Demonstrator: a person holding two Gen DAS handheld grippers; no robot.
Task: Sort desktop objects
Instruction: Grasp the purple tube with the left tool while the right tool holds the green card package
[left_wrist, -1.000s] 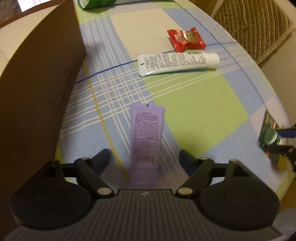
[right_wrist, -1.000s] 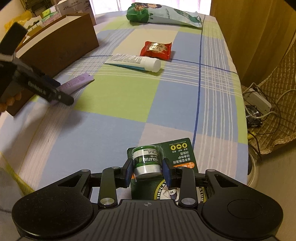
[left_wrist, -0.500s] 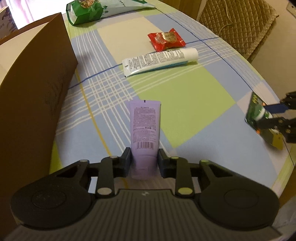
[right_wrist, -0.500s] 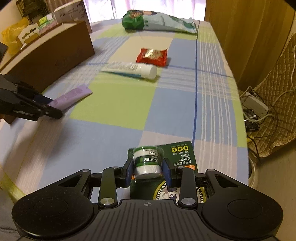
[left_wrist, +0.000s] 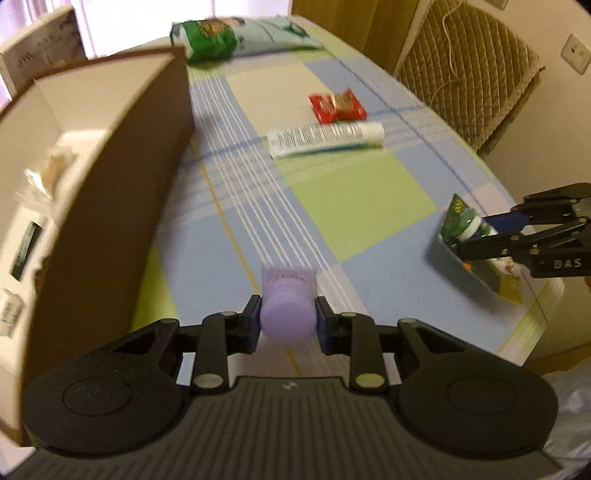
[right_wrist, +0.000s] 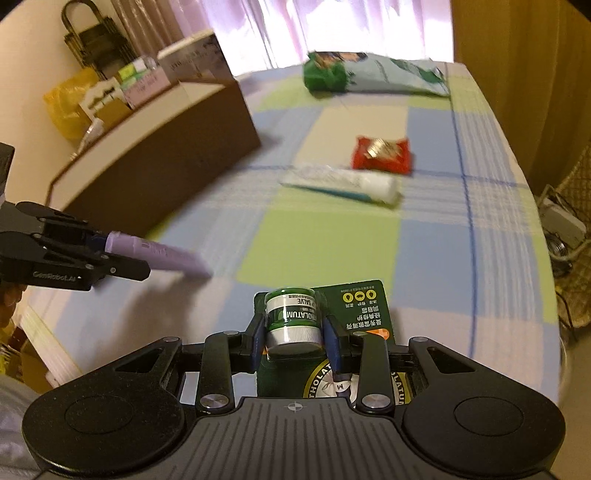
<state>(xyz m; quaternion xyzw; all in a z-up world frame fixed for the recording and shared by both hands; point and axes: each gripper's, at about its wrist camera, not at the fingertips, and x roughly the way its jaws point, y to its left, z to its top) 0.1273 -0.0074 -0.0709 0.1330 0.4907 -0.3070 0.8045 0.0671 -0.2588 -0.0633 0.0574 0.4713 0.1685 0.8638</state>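
Claws clamped, one item each, above the checked table (left_wrist: 369, 192).

Left claw (left_wrist: 288, 321) pinches the purple tube (left_wrist: 287, 314) at its cap end; right claw (right_wrist: 294, 334) grips the green salve jar (right_wrist: 291, 319) on its card. The tube looks light and soft, so the stiff cap is the better hold. Beside them: the brown box (left_wrist: 122, 206).

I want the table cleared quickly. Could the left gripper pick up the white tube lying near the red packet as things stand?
Probably not yet: the left gripper is shut on a purple plastic tube. The checked tablecloth towards the white tube looks free.
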